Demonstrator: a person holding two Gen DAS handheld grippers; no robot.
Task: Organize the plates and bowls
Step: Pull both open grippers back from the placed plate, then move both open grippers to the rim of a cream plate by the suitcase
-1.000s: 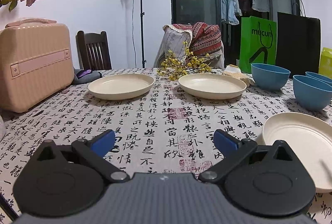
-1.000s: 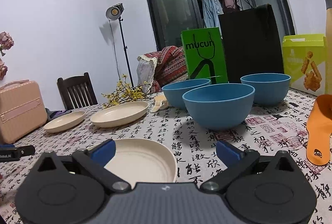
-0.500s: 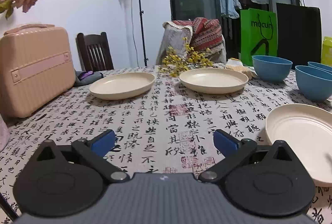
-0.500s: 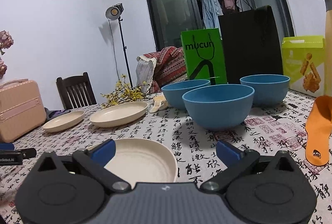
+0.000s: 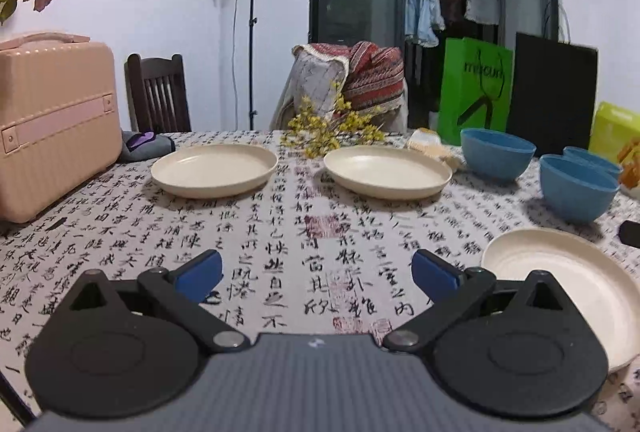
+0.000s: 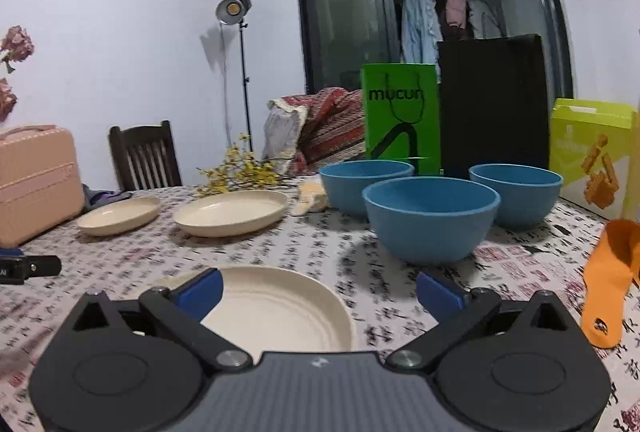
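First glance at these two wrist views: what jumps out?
Three deep blue bowls cluster at the table's far right, in front of a bright green paper bag. Three shallow cream plates sit apart on the calligraphy-print tablecloth: two side by side farther back, one nearest the right tool. Both tools, left and right, are open and empty.

Three cream plates are lying on the tabletop (image 6: 320, 244): the near plate (image 6: 276, 308), the middle plate (image 6: 232, 212) and the far plate (image 6: 120, 216). Three blue bowls are standing there too: the front bowl (image 6: 430, 228), the left bowl (image 6: 360, 184) and the right bowl (image 6: 520, 196). One orange scoop (image 6: 608, 292) is lying alongside them.
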